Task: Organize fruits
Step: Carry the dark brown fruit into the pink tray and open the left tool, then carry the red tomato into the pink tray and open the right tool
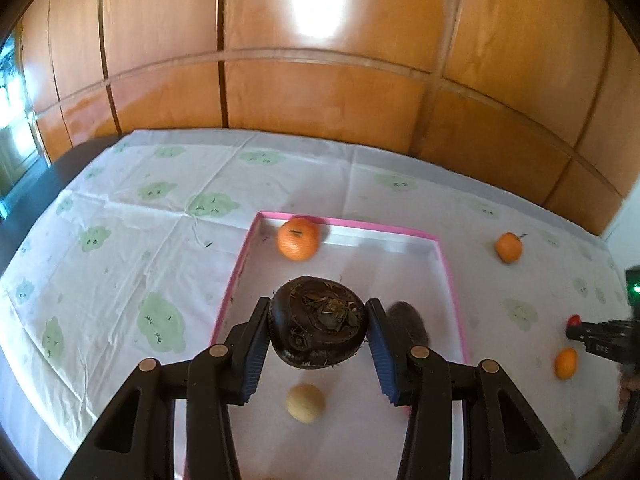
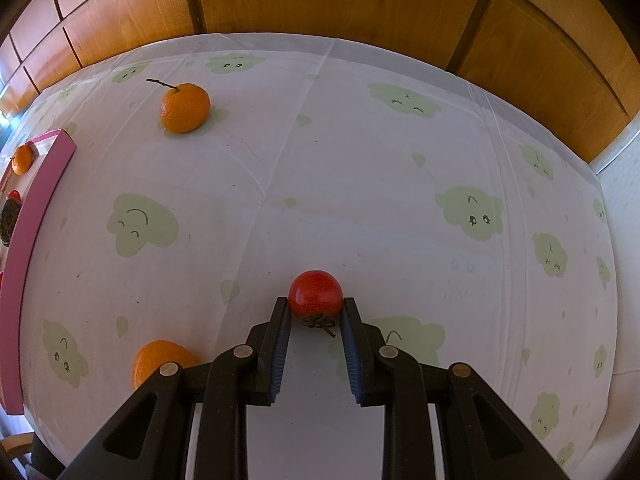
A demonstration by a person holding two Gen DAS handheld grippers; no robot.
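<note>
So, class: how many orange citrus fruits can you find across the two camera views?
3: one orange inside the pink tray, one stemmed orange far on the cloth, one near orange beside the right gripper. Others may be hidden.

Fruits between our fingers and beyond them

We see a dark, rough round fruit [image 1: 318,326] clamped between our left fingers [image 1: 256,344] above the pink-rimmed tray [image 1: 450,264], a small red tomato [image 2: 315,293] pinched at our right fingertips [image 2: 282,320], and oranges [image 2: 185,107] lying farther out.

Tangerine [image 2: 154,362] half hidden behind gripper arm; box [image 2: 28,264] edge-cropped.
</note>
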